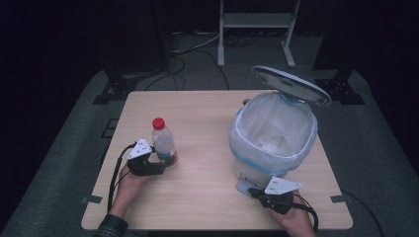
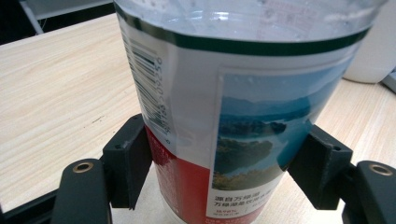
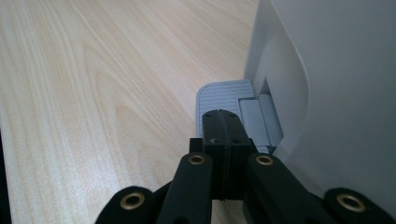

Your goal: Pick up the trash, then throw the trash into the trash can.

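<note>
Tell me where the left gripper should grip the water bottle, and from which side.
Grip the water bottle low on its labelled body, coming in level from the person's side, as the left gripper sits now. The bottle stands upright and its round body fits between the jaws, which flank it there; the red cap is narrower.

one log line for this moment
left gripper: around bottle | right gripper: shut, on bin pedal | bin lid: up

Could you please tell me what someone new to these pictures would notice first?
Probably the white pedal bin at the table's right, its lid tipped up over a plastic liner. The right gripper, jaws shut, presses on the bin's grey pedal. At the left stands a red-capped water bottle between the left gripper's jaws.
</note>
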`<state>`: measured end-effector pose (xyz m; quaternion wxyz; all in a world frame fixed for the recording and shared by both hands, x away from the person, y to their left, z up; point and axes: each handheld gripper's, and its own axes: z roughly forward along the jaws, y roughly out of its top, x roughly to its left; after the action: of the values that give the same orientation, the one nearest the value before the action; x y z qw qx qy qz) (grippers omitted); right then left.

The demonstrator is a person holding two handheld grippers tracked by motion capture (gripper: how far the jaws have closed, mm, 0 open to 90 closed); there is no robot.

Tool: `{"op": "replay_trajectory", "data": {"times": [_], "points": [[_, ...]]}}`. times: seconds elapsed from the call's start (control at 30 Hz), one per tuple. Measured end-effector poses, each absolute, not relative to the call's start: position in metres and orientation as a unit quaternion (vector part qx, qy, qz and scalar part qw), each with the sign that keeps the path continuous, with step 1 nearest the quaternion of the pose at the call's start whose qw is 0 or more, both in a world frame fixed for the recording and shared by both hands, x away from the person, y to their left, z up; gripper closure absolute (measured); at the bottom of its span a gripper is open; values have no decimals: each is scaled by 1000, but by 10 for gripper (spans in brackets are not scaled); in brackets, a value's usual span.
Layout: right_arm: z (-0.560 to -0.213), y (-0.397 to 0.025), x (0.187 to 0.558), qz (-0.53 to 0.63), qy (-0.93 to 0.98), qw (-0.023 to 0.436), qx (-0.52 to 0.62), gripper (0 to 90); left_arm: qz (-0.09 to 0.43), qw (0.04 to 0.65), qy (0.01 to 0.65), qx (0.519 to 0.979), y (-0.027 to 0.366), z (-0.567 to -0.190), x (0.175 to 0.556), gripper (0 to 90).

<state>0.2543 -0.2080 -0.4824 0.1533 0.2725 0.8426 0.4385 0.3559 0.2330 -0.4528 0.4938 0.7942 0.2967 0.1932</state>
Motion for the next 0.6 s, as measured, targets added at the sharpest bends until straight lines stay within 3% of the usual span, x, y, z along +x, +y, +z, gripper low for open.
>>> {"op": "replay_trajectory", "data": {"times": [0.6], "points": [[-482,-208,254,439,842,154,273,898,170,512,305,785,236,-446,353,280]]}}
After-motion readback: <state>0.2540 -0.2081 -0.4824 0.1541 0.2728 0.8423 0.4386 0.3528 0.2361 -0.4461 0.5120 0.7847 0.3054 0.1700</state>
